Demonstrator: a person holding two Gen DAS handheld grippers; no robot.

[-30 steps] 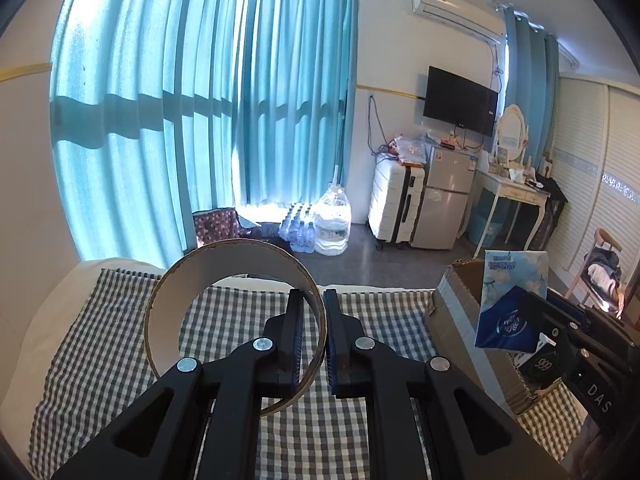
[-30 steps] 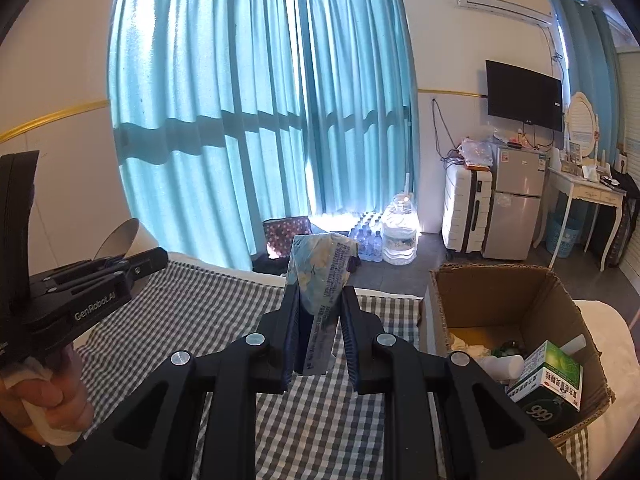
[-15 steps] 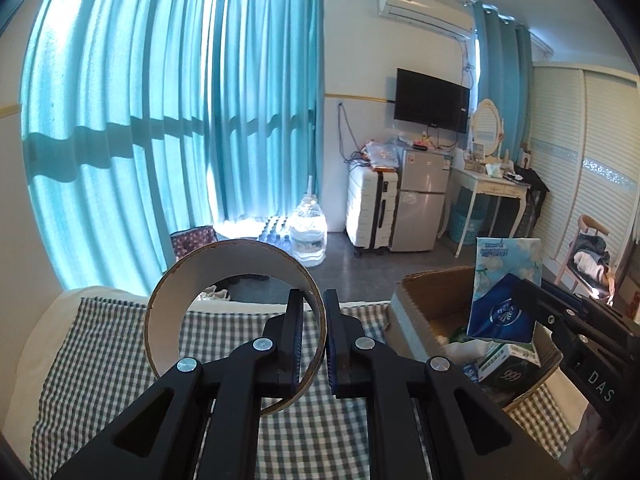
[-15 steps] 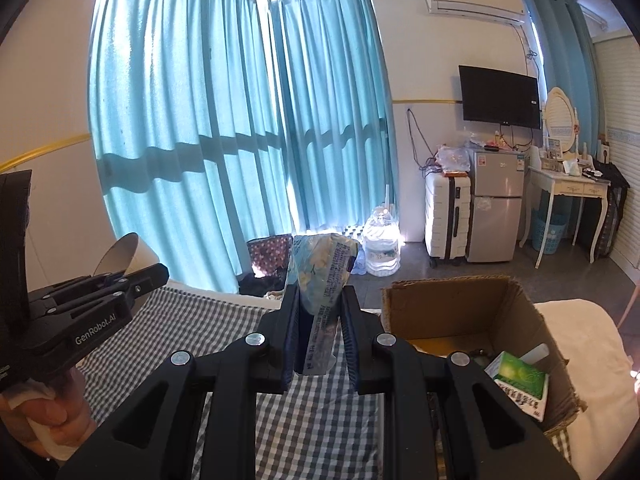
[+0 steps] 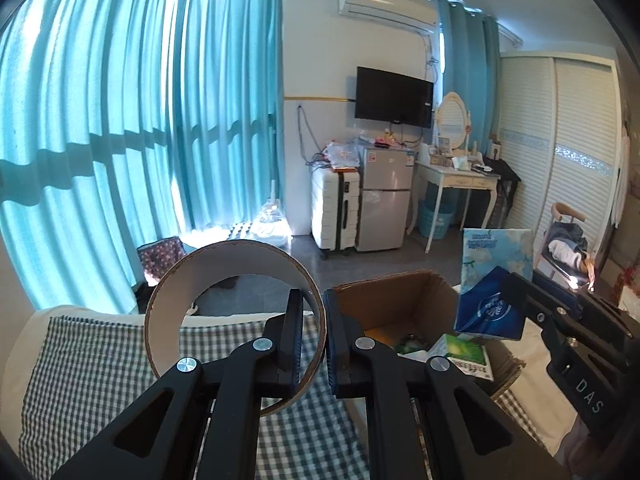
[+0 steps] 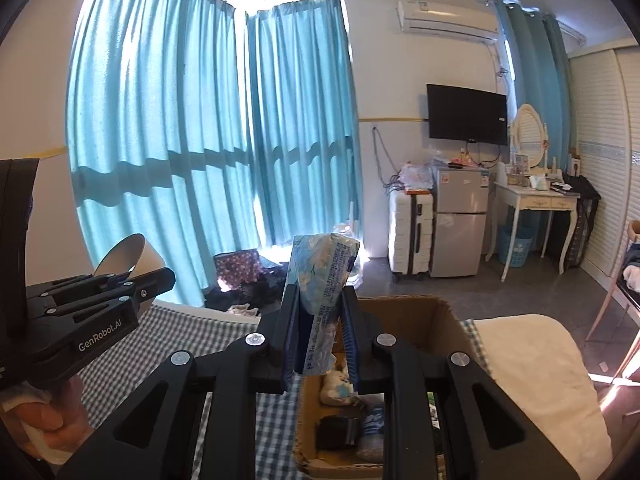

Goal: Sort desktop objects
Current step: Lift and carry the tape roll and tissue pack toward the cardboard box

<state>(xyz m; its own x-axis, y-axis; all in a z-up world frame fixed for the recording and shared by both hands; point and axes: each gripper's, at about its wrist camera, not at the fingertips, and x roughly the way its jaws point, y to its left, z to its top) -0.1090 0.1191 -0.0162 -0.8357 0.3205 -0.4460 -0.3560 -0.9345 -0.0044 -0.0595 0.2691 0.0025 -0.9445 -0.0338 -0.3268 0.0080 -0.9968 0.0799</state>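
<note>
My left gripper is shut on the wall of a brown cardboard tape ring and holds it above the checked tablecloth. My right gripper is shut on a blue-and-white tissue pack, held upright over the near left part of the open cardboard box. In the left wrist view the tissue pack and right gripper hang above the box, which holds a green-and-white carton. The left gripper with the ring shows at left in the right wrist view.
The box also holds a dark object and crumpled white items. A white cushion lies right of the box. Beyond the table are teal curtains, a suitcase, a fridge and a dressing table.
Both grippers have moved right toward the box with their loads. The tissue pack now hangs over the box interior, and the ring is closer to the box's left wall.
</note>
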